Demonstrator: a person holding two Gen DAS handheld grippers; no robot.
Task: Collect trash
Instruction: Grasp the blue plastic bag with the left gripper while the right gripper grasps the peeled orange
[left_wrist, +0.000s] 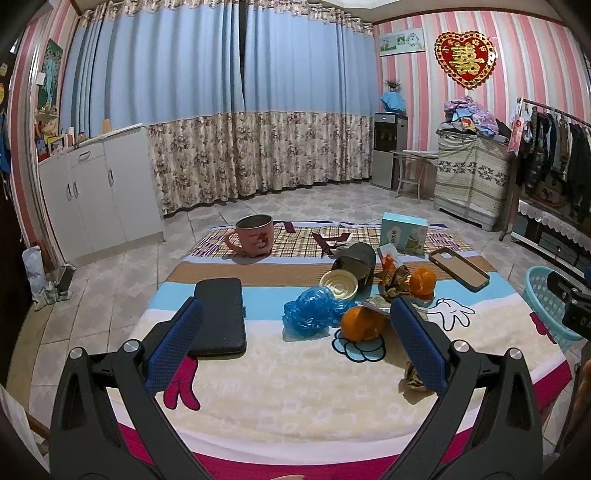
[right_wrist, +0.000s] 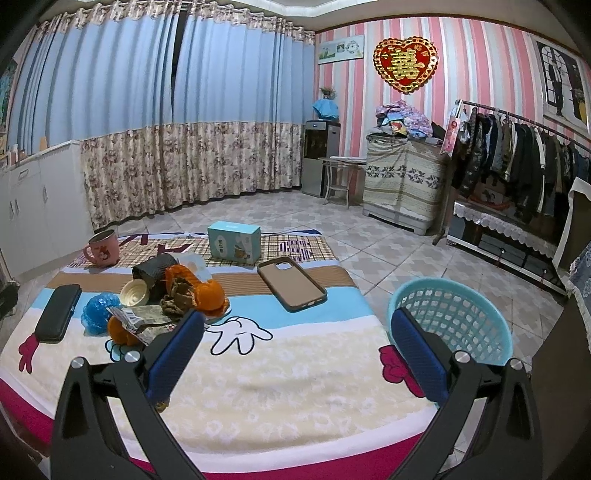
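Clearly both tools are wide apart and empty: the left gripper (left_wrist: 295, 332) spreads its blue-padded fingers (left_wrist: 177, 343) above the bed without touching anything, and the right gripper (right_wrist: 297, 343) is just as widely spread, its fingers (right_wrist: 417, 354) clamping nothing. Below them lies a cartoon-printed blanket (left_wrist: 295, 387) over a bed, in a room with pink striped wallpaper, blue and floral curtains (left_wrist: 229, 92), white cabinets (left_wrist: 96, 184) and a clothes rack (right_wrist: 517, 155) on a tiled floor. The trash sits in a cluster ahead of the left gripper, between its fingers and slightly right of centre: a crumpled blue plastic bag (left_wrist: 314, 312), orange peel (left_wrist: 362, 323), a small round lid (left_wrist: 339, 283) and crumpled wrappers (left_wrist: 397, 282). A black case (left_wrist: 221, 317) lies just beside the left finger. A pink mug (left_wrist: 253, 236), a phone case (left_wrist: 458, 267) and a teal box (left_wrist: 404, 230) rest farther back. The light blue basket (right_wrist: 454, 314) stands off the bed's right edge, behind the right gripper's right finger.
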